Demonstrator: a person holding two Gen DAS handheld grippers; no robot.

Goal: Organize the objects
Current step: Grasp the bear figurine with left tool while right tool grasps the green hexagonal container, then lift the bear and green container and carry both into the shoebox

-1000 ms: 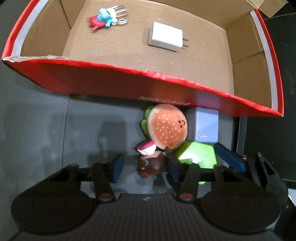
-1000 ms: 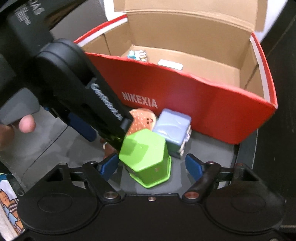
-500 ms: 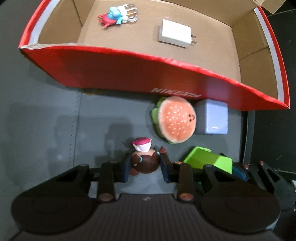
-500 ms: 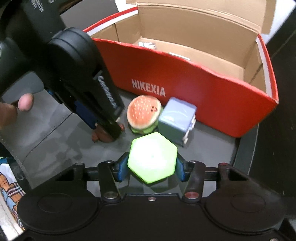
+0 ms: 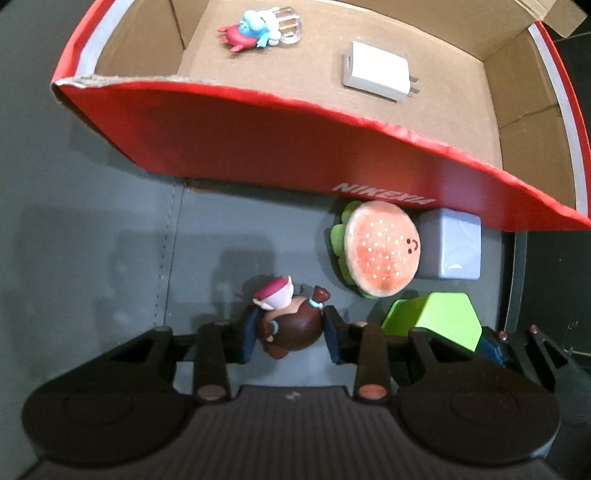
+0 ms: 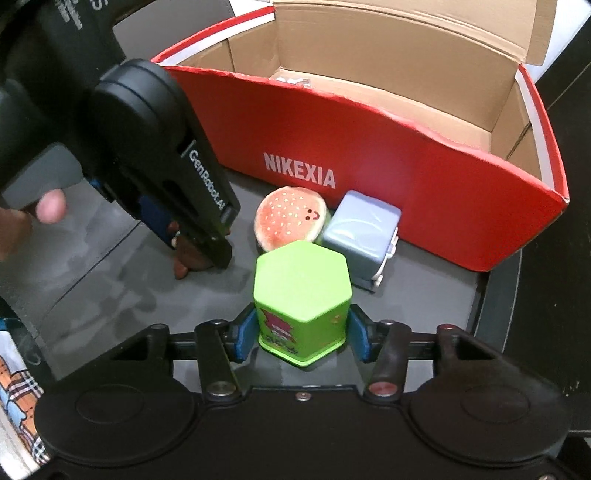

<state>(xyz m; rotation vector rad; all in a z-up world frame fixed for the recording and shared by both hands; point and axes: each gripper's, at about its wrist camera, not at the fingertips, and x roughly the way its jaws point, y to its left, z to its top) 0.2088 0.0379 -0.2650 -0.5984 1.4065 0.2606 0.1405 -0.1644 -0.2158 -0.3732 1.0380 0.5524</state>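
Observation:
My left gripper (image 5: 290, 334) points down and is shut on a small brown figurine (image 5: 291, 325) with a pink cap, low over the grey mat. A green hexagonal box (image 6: 301, 295) sits between the blue pads of my right gripper (image 6: 301, 338). Both pads touch its sides while the jaws are opening. Just beyond it, a burger toy (image 6: 288, 218) and a pale blue cube (image 6: 360, 229) rest against the front wall of the red shoebox (image 6: 406, 184). In the right wrist view the left gripper's body hides most of the figurine.
The open shoebox (image 5: 258, 136) holds a white charger (image 5: 376, 75) and a blue and red toy (image 5: 247, 31) near its far wall. The mat's edge (image 6: 480, 295) runs along the right. A thumb (image 6: 48, 206) and a printed cloth (image 6: 14, 387) lie at the left.
My left gripper's jaws closed on the brown figurine. My right gripper's pads closed in on the green box, whose top now leans away from the camera.

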